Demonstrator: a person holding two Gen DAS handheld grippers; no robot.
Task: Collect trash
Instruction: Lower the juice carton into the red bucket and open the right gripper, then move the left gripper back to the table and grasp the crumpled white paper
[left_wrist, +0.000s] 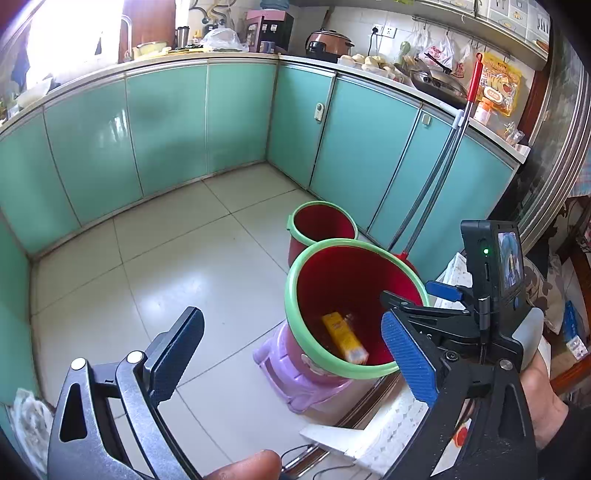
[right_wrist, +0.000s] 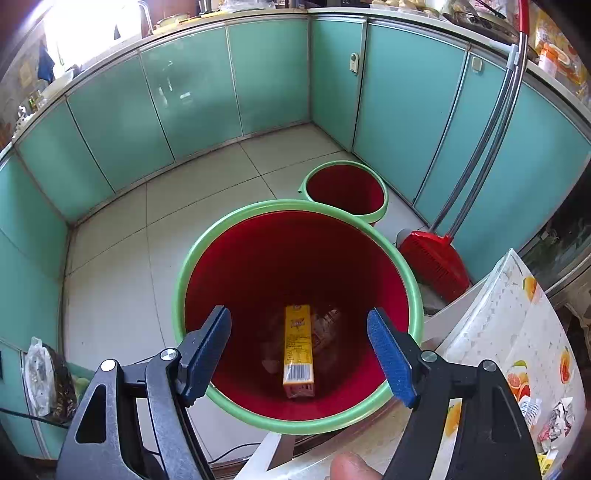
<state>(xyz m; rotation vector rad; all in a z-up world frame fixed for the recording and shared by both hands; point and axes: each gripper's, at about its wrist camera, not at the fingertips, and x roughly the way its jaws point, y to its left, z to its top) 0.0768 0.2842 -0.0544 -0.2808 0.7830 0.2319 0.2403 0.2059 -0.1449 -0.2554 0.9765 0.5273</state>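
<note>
A red bucket with a green rim stands on a purple stool. A yellow carton lies flat on the bucket's bottom, next to some clear wrapping, and shows too in the left wrist view as the carton. My right gripper hangs over the bucket mouth, open, with nothing touching its blue pads. My left gripper is open and empty, left of the bucket. The right gripper's camera housing shows at the bucket's right side.
A second red bucket sits on the floor behind. A red dustpan and long handles lean on the teal cabinets. At right is a table with a fruit-print cloth carrying crumpled wrappers. Pale floor tiles spread to the left.
</note>
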